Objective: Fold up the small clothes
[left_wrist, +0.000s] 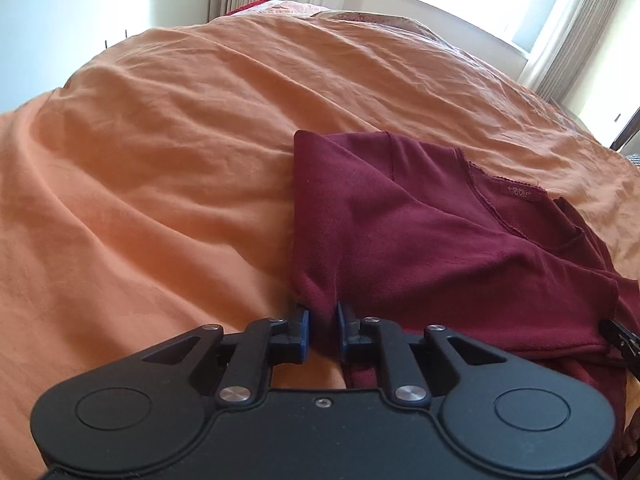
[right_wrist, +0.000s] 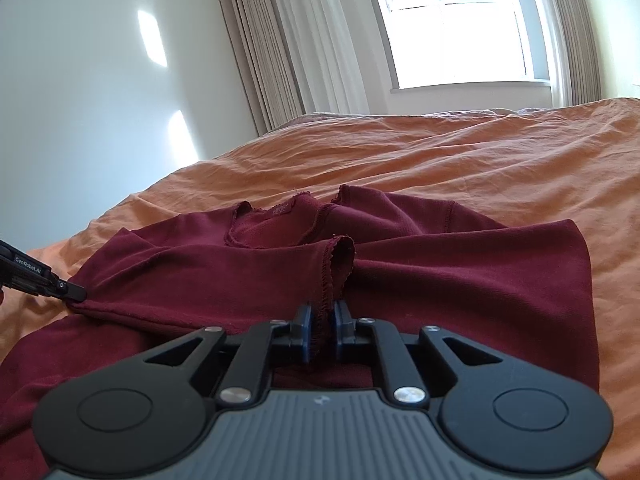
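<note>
A dark red shirt (left_wrist: 420, 232) lies partly folded on the orange bed cover (left_wrist: 160, 160), neckline and label facing up. My left gripper (left_wrist: 322, 320) is shut on the shirt's near left edge, cloth pinched between the blue pads. My right gripper (right_wrist: 322, 320) is shut on a stitched hem of the shirt (right_wrist: 440, 272), which rises as a fold between the pads. The left gripper's tip (right_wrist: 70, 292) shows at the left of the right wrist view, pinching the shirt's edge. The right gripper's tip (left_wrist: 624, 336) shows at the right edge of the left wrist view.
The orange bed cover (right_wrist: 480, 152) is wrinkled and stretches far beyond the shirt on all sides. Curtains (right_wrist: 288, 40) and a bright window (right_wrist: 460, 24) stand behind the bed. A white wall (right_wrist: 100, 80) is on the left.
</note>
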Demonstrator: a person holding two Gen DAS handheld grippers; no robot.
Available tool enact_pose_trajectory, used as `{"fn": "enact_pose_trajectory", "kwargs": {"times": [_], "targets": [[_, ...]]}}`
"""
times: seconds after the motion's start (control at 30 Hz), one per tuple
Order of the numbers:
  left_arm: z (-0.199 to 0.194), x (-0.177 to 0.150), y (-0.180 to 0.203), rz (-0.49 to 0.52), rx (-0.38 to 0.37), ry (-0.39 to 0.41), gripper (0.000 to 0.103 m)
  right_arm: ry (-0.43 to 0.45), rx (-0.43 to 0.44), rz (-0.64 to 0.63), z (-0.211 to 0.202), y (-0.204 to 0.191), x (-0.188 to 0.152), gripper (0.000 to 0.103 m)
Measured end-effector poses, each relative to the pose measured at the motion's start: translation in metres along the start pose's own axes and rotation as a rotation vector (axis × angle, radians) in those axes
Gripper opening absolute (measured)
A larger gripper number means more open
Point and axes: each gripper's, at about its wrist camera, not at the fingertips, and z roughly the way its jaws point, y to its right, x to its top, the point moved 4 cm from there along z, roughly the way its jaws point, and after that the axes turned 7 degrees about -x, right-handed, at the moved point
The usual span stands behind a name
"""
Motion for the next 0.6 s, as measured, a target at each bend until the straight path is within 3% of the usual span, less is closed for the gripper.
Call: {"fn": "enact_pose_trajectory", "kwargs": {"times": [0.13,0.2,0.33,0.47,0.6], "targets": [[-0.009,-0.010,-0.002,-0.020,-0.032,0.026,0.037,0.019,0.022,0.008,-0.024,0.008,-0.002,0.064],[-0.016,-0.014,-0.001,-0.020,-0.041,0.042,0.044,0.029,0.017,-0.006,-0.042,0.011,-0.008,0.072],[-0.034,-0.027,0.002,-0.026,-0.038,0.074,0.070,0.036,0.010,-0.011,-0.085,0.022,-0.031,0.092],[-0.062,-0.050,0.006,-0.003,-0.057,0.123,0.084,0.024,-0.003,0.005,-0.133,0.033,-0.063,0.098],[-0.088,-0.086,0.010,0.018,-0.103,0.142,0.090,0.022,-0.001,0.052,-0.174,0.040,-0.092,0.103]]}}
